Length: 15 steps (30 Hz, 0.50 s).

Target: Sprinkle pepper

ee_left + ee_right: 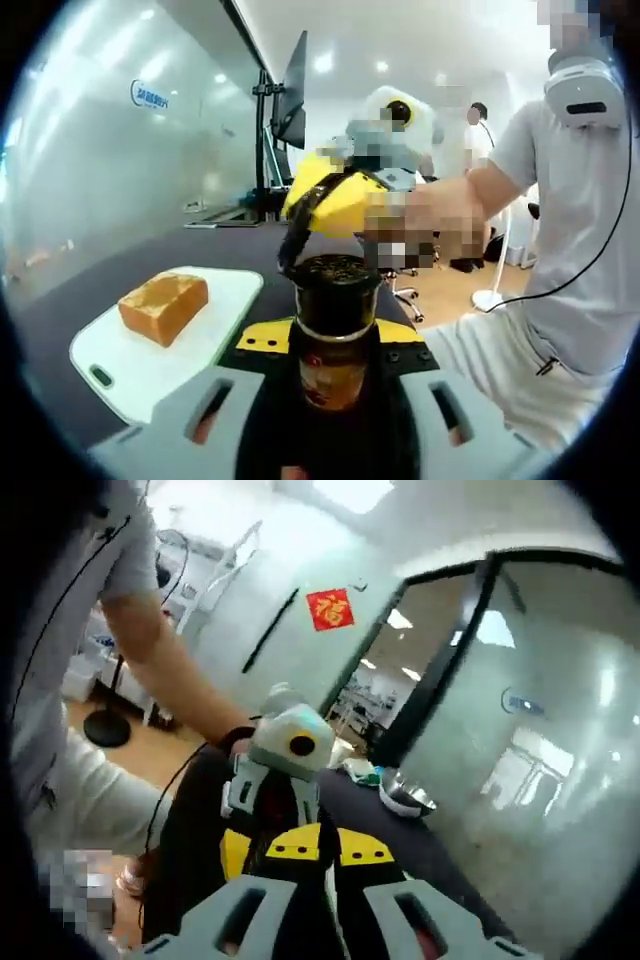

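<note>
A dark pepper bottle [333, 340] with a brown label stands upright between the jaws of my left gripper [335, 335], which is shut on its body. Its black top sits at mid-frame. My right gripper [300, 235], yellow and black and held by a person's hand, comes in from the right and reaches down to the left rim of the bottle's top. In the right gripper view its yellow-tipped jaws [328, 852] stand almost together. I cannot tell whether anything lies between them. Beyond them shows my left gripper [290, 748]. A brown block of food [163, 305] lies on a white cutting board [120, 370].
The board rests on a dark table [230, 250] to the bottle's left. A metal bowl [405, 795] sits further along the table near a glass wall. A monitor on a stand [290, 95] rises behind. The person's body is at the right, with another person far behind.
</note>
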Available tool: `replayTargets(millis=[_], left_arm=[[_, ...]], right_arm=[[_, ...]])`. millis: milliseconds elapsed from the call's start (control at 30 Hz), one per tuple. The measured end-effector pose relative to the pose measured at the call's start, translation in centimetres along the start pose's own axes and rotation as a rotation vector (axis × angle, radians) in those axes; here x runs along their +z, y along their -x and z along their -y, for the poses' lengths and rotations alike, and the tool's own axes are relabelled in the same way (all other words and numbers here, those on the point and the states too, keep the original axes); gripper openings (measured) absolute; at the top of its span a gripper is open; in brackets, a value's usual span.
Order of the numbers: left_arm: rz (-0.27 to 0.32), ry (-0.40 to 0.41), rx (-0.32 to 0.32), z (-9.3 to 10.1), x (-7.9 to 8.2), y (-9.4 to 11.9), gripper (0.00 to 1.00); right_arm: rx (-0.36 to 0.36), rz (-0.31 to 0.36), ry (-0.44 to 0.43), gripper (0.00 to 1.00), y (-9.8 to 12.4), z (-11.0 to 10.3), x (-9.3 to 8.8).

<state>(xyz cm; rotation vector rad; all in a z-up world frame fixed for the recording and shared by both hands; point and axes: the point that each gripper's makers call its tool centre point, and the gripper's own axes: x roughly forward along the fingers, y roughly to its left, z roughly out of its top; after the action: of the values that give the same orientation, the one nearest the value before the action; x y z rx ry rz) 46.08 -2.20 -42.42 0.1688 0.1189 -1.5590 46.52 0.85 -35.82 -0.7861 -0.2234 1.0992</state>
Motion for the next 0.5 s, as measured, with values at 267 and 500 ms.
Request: replayTargets(millis=[267,500], left_arm=[[-0.003,-0.018,0.001,0.1,0.1,-0.2,0.18],[0.006,-0.010,-0.003,0.1,0.1,-0.3,0.18]], right_arm=[[0.046,-0.022,-0.064,0.04,0.8,-1.1,-0.1],[0.043,0.130,-0.205,0.10,2.4,-0.4,2.5]])
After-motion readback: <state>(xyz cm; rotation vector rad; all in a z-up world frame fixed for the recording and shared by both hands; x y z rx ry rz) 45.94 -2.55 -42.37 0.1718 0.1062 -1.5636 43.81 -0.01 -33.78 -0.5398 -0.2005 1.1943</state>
